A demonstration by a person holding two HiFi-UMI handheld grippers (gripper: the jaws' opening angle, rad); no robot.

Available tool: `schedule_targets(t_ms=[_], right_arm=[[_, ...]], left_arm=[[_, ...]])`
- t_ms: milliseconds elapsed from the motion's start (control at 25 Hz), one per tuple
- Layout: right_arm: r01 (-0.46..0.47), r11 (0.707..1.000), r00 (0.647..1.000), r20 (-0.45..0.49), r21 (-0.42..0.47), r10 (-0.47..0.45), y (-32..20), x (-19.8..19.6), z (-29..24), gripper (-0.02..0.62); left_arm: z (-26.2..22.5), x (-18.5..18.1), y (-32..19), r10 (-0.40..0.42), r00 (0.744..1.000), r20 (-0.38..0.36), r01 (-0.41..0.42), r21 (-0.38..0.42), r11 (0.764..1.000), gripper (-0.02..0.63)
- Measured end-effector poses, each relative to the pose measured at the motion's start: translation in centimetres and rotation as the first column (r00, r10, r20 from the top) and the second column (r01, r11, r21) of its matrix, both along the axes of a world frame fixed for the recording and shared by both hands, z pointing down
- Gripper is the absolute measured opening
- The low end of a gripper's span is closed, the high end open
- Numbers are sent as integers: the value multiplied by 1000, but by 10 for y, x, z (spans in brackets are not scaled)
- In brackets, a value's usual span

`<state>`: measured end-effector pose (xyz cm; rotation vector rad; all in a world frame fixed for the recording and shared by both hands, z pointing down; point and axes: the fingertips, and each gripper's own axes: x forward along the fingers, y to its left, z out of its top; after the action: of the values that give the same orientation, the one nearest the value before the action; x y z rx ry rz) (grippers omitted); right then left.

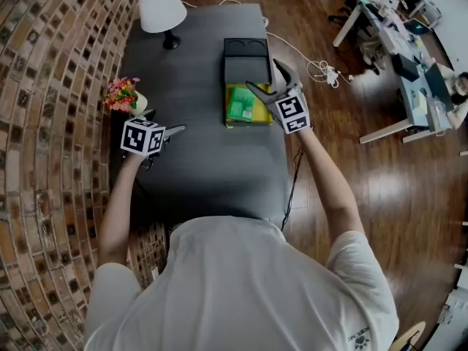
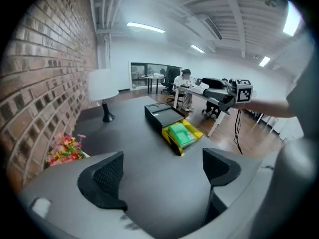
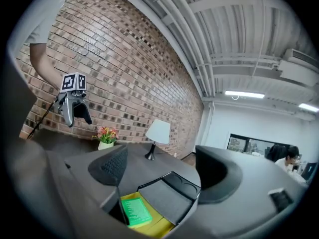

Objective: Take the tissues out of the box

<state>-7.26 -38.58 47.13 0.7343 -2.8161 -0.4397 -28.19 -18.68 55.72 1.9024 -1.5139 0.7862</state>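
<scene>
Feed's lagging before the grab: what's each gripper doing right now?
Left gripper: open, empty, over the table.
Right gripper: open, empty, over the yellow tissue box.

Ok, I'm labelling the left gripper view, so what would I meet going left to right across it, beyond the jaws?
flowers → lamp → yellow box → right gripper

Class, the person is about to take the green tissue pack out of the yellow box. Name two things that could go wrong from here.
1. The left gripper hangs open away from the yellow box, so nothing steadies it; lifting the green tissue pack may drag the box along, near the table edge.
2. The fingers of the open right gripper might catch the box wall or the adjoining black tray instead of the pack.
</scene>
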Motion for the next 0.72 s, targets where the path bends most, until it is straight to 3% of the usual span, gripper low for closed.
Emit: schedule_targets(t_ms=[160,480,720], right_arm=[[-24,999,1000,19,-36,25,5,12,11,442],[-112,991,993,17,-69,114,19,62,33,442],[-177,969,977,87,-172,194,33,94,51,440]], left_arm=[[12,27,-8,34,995,-90,-41,-69,997,502],[26,82,-53,66,983,-174,-82,-87,993,502],[45,128,-92,84,971,-224,-108,-98,989,500]])
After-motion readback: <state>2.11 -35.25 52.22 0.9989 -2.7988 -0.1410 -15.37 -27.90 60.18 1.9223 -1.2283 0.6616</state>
